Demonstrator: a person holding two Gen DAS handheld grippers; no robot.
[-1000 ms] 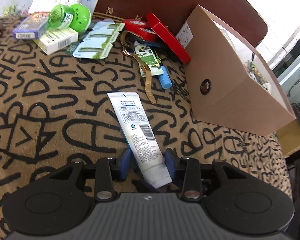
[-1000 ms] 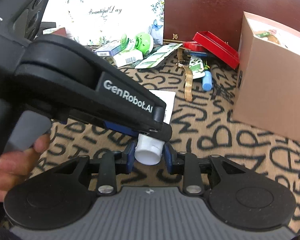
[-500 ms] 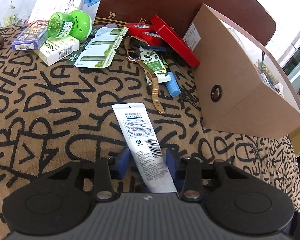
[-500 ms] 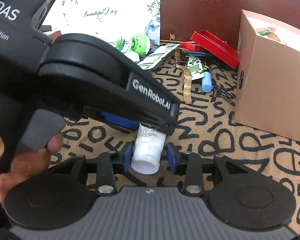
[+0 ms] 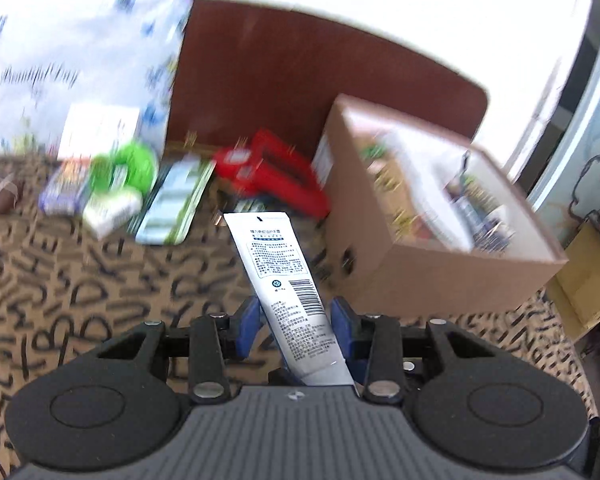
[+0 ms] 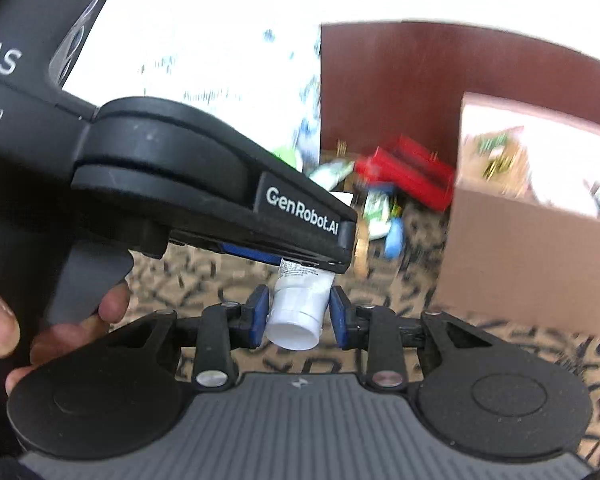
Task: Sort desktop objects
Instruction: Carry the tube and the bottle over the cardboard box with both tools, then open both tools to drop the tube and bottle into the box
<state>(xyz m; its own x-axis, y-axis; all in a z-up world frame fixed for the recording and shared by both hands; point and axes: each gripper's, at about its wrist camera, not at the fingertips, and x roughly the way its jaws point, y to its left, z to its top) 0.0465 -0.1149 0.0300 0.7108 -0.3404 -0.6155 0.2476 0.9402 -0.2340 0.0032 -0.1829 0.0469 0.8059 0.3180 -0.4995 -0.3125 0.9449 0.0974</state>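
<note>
A white tube with printed text and a barcode (image 5: 278, 272) sits between the blue pads of my left gripper (image 5: 294, 320), which is shut on its lower part and holds it off the cloth, its flat end pointing forward. My right gripper (image 6: 298, 314) has the tube's white cap end (image 6: 296, 318) between its pads, closed around it. The left gripper body (image 6: 204, 184) crosses the right wrist view above the cap. An open brown cardboard box (image 5: 432, 240) with mixed items stands to the right, also in the right wrist view (image 6: 532, 240).
The cloth with black letters (image 5: 80, 288) covers the table. At the back lie a red case (image 5: 276, 176), green round containers (image 5: 128, 168), small boxes (image 5: 112, 208), sachet strips (image 5: 176, 208) and a blue item (image 6: 394, 236). A brown board (image 5: 300, 80) stands behind.
Both grippers have lifted and tilted up with the tube held between them; the view is now motion-blurred and the box interior shows. The tube has left the cloth.
</note>
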